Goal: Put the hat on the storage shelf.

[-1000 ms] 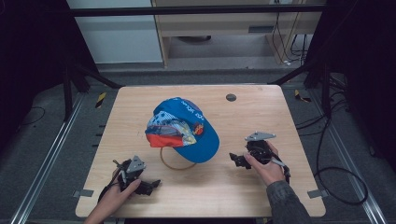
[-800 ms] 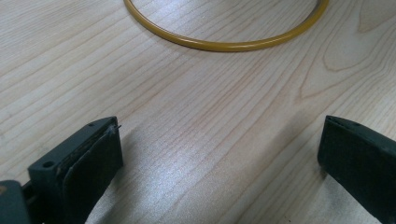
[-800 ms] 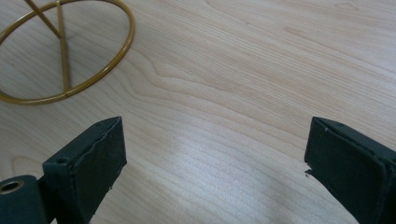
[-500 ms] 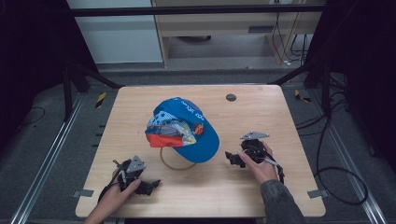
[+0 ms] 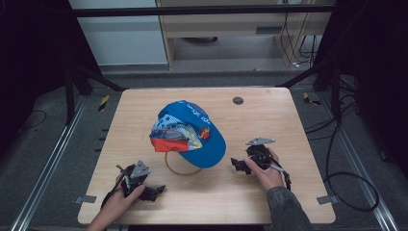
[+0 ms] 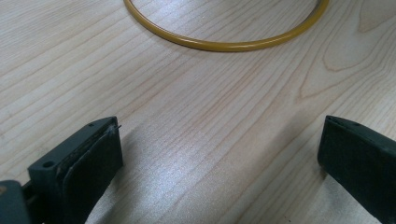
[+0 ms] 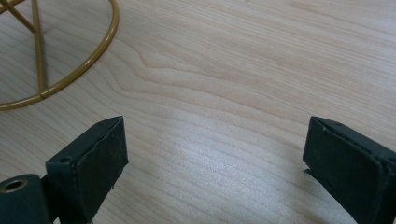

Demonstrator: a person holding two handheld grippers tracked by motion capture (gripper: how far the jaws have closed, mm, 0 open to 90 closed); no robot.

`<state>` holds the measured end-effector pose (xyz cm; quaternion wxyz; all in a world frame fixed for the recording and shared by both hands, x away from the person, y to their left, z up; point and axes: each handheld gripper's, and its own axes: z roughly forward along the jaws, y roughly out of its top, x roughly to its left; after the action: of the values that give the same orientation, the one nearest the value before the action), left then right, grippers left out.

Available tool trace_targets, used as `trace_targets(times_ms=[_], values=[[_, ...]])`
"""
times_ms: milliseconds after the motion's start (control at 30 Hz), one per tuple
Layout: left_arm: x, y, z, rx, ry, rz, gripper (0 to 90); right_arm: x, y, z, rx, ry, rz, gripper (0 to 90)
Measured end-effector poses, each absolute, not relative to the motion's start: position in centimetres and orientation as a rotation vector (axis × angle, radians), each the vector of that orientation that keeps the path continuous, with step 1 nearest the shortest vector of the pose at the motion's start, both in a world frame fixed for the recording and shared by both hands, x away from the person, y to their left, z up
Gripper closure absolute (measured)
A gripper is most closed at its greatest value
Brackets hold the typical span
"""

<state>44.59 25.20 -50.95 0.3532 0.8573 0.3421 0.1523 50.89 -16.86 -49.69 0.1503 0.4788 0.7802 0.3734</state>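
A wooden table (image 5: 288, 120) seen from above. At its middle a blue cap (image 5: 192, 132) sits on a yellow wire stand (image 5: 179, 169), whose ring base rests on the wood. The left gripper (image 5: 156, 191) lies low near the front left, jaws wide apart and empty; the right gripper (image 5: 236, 164) waits just right of the cap, also spread and empty (both point toward the stand). This looks like the approach step. Next, a gripper likely needs to reach the cap's edge and close on it.

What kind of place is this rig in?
Likely a lab or data-collection workcell: a bare wooden table inside a black metal frame, loose cables on grey floor, and a cap on a wire stand as a prop.
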Motion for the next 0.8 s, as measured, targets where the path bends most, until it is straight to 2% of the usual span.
trace_targets(times_ms=[800], values=[[44.6,25.2,-51.0,2.217,0.885,0.394,0.0,50.0,-15.7,-51.1,1.289,2.211,0.976,6.9]])
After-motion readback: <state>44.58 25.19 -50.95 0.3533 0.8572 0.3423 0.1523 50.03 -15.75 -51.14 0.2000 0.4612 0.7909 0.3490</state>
